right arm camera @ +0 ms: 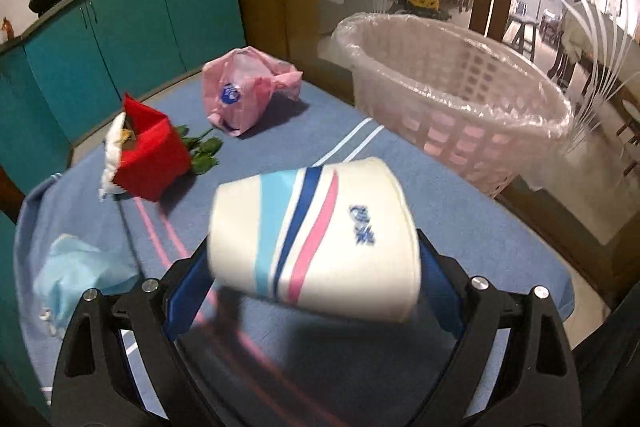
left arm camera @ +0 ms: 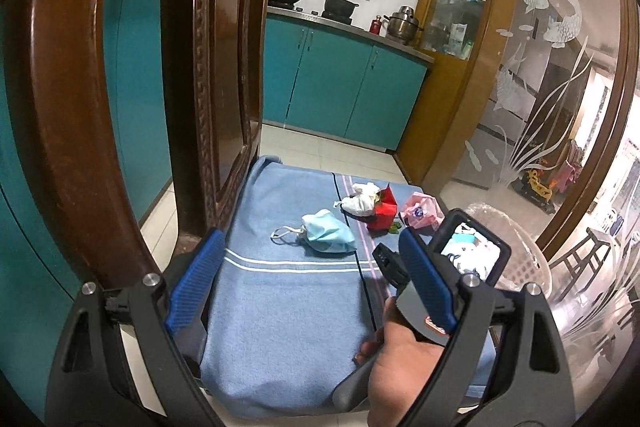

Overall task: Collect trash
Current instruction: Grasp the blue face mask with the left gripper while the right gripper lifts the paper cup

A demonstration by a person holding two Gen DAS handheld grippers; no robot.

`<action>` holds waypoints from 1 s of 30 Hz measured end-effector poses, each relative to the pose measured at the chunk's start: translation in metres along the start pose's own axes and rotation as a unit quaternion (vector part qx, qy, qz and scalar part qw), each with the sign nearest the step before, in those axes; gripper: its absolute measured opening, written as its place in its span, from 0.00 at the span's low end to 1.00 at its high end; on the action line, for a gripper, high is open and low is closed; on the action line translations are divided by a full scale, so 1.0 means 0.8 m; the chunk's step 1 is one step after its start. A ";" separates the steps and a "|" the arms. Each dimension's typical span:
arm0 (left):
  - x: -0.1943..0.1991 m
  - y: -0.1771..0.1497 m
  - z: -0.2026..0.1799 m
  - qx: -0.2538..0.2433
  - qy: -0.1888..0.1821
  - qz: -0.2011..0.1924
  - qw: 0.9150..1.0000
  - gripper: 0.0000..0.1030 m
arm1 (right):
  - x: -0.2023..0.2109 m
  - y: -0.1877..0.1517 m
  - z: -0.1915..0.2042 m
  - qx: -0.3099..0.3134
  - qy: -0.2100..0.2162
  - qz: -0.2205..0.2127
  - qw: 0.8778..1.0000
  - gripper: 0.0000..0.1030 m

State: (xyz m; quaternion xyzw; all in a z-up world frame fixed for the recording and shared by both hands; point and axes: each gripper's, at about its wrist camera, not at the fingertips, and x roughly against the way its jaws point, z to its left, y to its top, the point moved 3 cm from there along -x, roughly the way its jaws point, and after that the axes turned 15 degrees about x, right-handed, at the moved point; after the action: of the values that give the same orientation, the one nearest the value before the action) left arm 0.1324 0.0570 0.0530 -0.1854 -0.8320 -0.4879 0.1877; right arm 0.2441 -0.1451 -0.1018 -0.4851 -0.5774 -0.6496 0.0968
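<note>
- the right gripper (right arm camera: 316,291) tilts down over the blue cloth (right arm camera: 400,367), its jaws spread wide with a white paper cup (right arm camera: 316,239) lying on its side between the blue pads; the pads appear to press its ends, so it looks held.
- the cup bears light-blue, navy and pink stripes and small blue characters, too blurred to read.
- the left gripper (left arm camera: 310,279) points slightly down toward the cloth, jaws wide apart and empty; a hand (left arm camera: 394,359) shows behind its right finger.
- other trash on the cloth: a blue face mask (left arm camera: 326,237), a red carton (right arm camera: 150,163), a pink plastic bag (right arm camera: 240,95) with a round blue logo, unreadable.
- a lined pink basket (right arm camera: 460,115) stands just beside the cloth's far edge.
</note>
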 end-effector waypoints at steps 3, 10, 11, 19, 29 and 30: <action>-0.001 -0.002 -0.003 -0.003 -0.001 0.003 1.000 0.86 | -0.005 -0.003 -0.011 -0.005 0.040 0.003 0.999 0.83; -0.018 -0.011 -0.003 -0.011 0.015 0.015 1.000 0.86 | 0.035 0.007 -0.064 0.070 0.201 -0.047 0.976 0.83; -0.022 -0.014 -0.004 -0.014 0.019 0.018 1.000 0.86 | 0.042 0.012 -0.075 0.096 0.225 -0.055 0.968 0.83; -0.066 -0.053 -0.014 -0.049 0.048 0.060 0.996 0.86 | 0.096 0.035 -0.153 0.201 0.306 -0.127 0.922 0.83; -0.220 -0.056 -0.041 -0.015 0.093 0.123 0.988 0.86 | 0.101 0.045 -0.168 0.177 0.353 -0.133 0.909 0.83; -0.239 -0.054 -0.045 -0.015 0.100 0.131 0.986 0.84 | 0.102 0.046 -0.167 0.175 0.357 -0.132 0.908 0.83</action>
State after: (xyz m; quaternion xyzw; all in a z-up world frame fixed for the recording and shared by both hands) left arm 0.2803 -0.0181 -0.0575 -0.2455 -0.7699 -0.4882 0.3296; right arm 0.1583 -0.2338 0.0008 -0.1160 -0.6673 -0.6749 0.2930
